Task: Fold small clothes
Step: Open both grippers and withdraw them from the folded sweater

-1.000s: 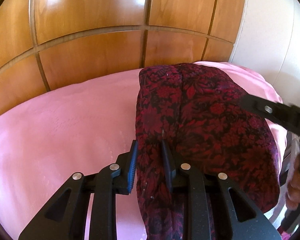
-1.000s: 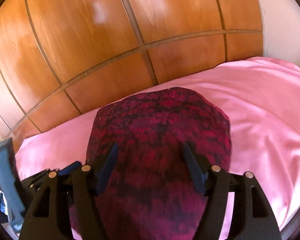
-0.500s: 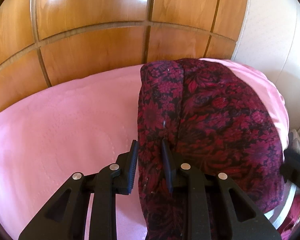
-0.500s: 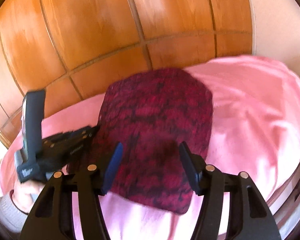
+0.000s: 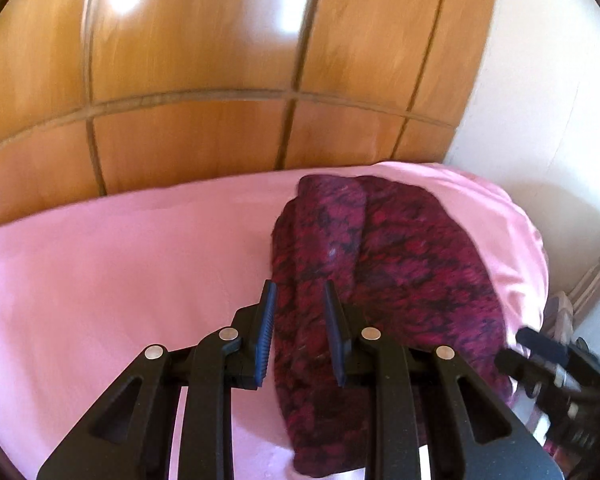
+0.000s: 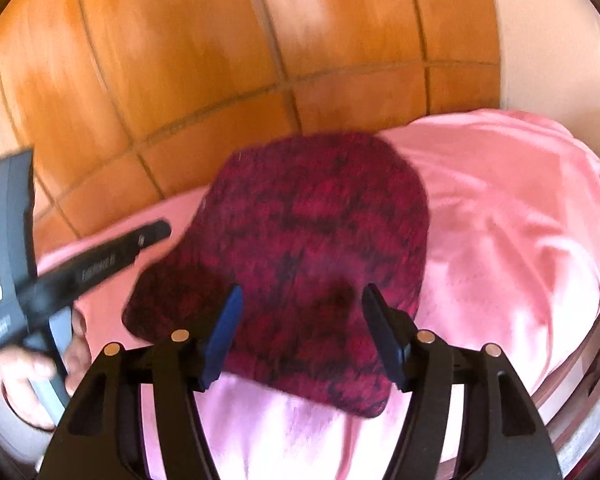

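Jaws, left gripper (image 5: 300, 322): narrowly parted around a raised fold of the dark red patterned garment (image 5: 384, 280); whether the pads pinch it, I cannot tell.
Jaws, right gripper (image 6: 302, 328): spread and opening, cloth below them, not pinched.
Garment: folded on the pink sheet (image 5: 112, 280), toward three o'clock from the left camera.
Backdrop: wooden panels (image 5: 204, 92) at twelve o'clock.
Hand (image 6: 40, 356): at eight o'clock from the right camera, holding the left gripper.

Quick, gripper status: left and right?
Left gripper: closed on a fold of the dark red garment.
Right gripper: jaws opening, apart over the garment, gripping nothing.
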`<state>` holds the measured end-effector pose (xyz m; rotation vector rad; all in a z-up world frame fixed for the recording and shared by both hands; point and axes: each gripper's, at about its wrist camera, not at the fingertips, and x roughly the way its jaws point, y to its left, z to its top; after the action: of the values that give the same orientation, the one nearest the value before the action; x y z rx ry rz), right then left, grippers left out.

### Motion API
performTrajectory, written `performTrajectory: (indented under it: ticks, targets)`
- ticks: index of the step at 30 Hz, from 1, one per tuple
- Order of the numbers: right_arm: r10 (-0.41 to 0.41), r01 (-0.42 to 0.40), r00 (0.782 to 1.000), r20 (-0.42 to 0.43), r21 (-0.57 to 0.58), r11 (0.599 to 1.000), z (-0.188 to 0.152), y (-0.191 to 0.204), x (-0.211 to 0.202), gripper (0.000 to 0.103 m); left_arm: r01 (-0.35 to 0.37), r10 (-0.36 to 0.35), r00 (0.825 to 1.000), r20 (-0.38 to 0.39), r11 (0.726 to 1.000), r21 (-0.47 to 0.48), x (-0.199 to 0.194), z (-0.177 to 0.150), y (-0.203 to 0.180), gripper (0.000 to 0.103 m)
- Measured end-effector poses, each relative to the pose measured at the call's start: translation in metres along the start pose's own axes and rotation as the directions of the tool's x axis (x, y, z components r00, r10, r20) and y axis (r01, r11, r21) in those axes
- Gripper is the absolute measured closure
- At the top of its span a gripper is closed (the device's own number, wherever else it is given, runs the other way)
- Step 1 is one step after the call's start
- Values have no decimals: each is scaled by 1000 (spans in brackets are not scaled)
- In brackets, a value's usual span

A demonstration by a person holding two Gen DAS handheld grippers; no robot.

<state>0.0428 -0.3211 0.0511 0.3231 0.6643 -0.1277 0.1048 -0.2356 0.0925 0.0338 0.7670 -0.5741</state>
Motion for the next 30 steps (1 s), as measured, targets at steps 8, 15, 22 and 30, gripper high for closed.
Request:
performTrajectory:
  ticks: [8, 15, 22, 30]
  targets:
    - [-26, 24, 996, -81, -30, 999, 6, -2, 50, 37, -62, 72, 987, -142, 995, 76, 54, -17, -12, 80]
    - [-83, 83, 996, -5, -61, 995, -13, 15, 33, 22, -70, 69, 995, -67, 997, -16, 25, -21, -3, 64]
    - [-199, 198, 978, 61, 22, 980, -33, 29, -9, 2, -133, 133, 991, 9, 991, -10, -22, -35, -5, 31]
    - [-288, 287, 955, 70, 22, 958, -53, 43, -30, 2, -155, 155, 988, 16, 988, 1, -52, -65, -2, 20]
